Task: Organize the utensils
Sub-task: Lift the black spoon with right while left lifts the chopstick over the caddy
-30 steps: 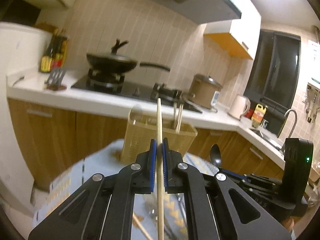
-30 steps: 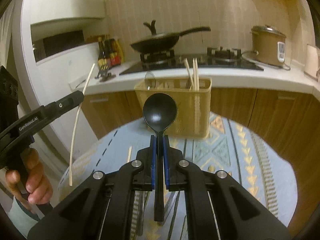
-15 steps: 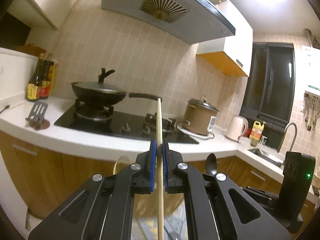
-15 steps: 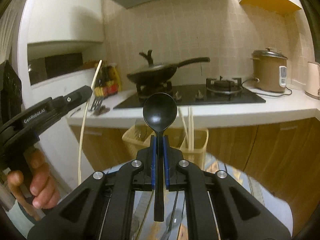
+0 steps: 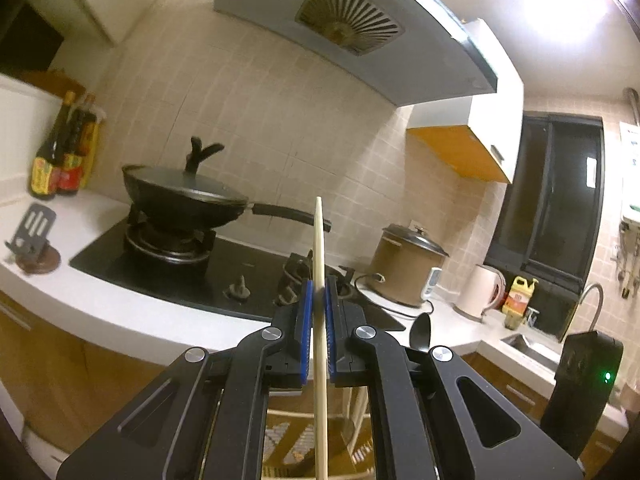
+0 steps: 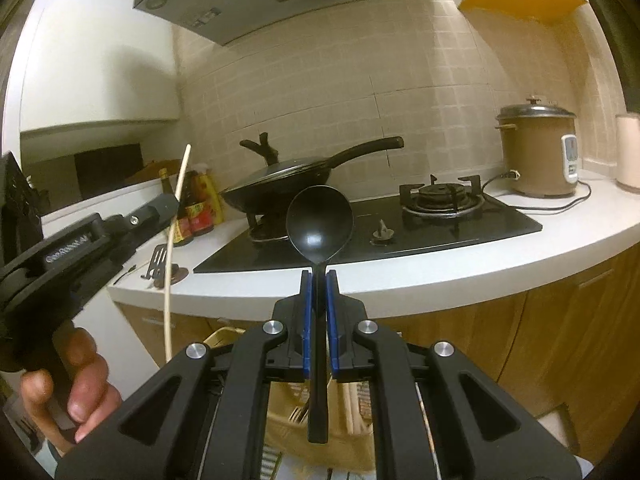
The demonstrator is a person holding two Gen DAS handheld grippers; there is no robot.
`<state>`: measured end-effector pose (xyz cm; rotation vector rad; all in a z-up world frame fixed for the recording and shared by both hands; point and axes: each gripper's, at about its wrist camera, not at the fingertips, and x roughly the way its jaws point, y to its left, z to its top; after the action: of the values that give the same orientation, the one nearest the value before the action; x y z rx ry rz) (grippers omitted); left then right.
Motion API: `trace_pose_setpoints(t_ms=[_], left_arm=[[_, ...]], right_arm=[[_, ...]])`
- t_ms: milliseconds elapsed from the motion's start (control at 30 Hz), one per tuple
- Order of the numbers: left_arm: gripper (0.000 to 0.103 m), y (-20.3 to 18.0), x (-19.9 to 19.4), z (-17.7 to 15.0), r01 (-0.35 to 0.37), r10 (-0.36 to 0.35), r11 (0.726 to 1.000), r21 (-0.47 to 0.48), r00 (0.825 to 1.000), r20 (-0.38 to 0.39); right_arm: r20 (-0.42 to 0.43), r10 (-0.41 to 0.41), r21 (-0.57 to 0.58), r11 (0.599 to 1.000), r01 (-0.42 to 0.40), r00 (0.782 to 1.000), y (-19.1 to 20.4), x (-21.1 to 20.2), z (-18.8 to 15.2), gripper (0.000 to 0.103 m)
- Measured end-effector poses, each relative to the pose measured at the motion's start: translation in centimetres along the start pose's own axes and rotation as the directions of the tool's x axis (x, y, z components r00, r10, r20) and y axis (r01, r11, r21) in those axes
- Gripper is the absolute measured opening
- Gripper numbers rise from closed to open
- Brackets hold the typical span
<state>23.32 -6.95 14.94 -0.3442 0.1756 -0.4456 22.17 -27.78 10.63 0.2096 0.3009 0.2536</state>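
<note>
The left tongs (image 5: pixel 316 300) clamp a pale wooden chopstick (image 5: pixel 319 248) upright; the right tongs (image 6: pixel 319 300) pinch a glossy black spoon (image 6: pixel 319 224), bowl up. Both are raised before the white worktop (image 6: pixel 480 264) edge, above the woven basket (image 6: pixel 288 420).

Ahead of you the wok (image 6: pixel 288 184) sits on the hob's left burner, the rice cooker (image 6: pixel 538 152) on the worktop (image 6: pixel 440 276) to its right. Bottles (image 6: pixel 196 208) stand left of the wok. Your left tool (image 5: pixel 316 312) pinches a chopstick (image 5: pixel 319 280) upright; your right tool (image 6: pixel 319 300) pinches a spoon (image 6: pixel 320 224), with the basket (image 6: pixel 288 412) below it.
</note>
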Motion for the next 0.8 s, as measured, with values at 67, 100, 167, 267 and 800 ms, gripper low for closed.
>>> trace_pose_setpoints(t_ms=[67, 100, 167, 267, 800], left_arm=[[0.004, 0.4, 1.0, -0.3, -0.009, 0.009, 1.000, -0.013, 1.000, 0.000], [0.004, 0.5, 1.4, -0.4, -0.014, 0.014, 1.000, -0.016, 1.000, 0.001], [0.004, 0.7, 2.1, -0.8, -0.025, 0.025, 0.999, -0.020, 1.000, 0.002], [0.004, 0.7, 2.8, -1.3, -0.037, 0.037, 0.999, -0.016, 0.999, 0.001], [0.004, 0.3, 4.6, -3.2, -0.095, 0.094, 0.995, 0.043, 0.995, 0.018]], right_arm=[[0.002, 0.011, 0.024, 1.000, -0.011, 1.000, -0.8, 0.7, 0.0, 0.005], [0.002, 0.015, 0.030, 0.999, -0.015, 1.000, -1.0, 0.9, 0.0, 0.005], [0.000, 0.019, 0.037, 0.999, -0.019, 1.000, -1.4, 1.5, -0.2, 0.005], [-0.002, 0.018, 0.034, 0.999, -0.018, 1.000, -1.4, 2.1, -0.6, 0.005], [0.030, -0.023, -0.033, 0.999, 0.024, 0.999, -0.8, 3.4, -2.4, 0.005]])
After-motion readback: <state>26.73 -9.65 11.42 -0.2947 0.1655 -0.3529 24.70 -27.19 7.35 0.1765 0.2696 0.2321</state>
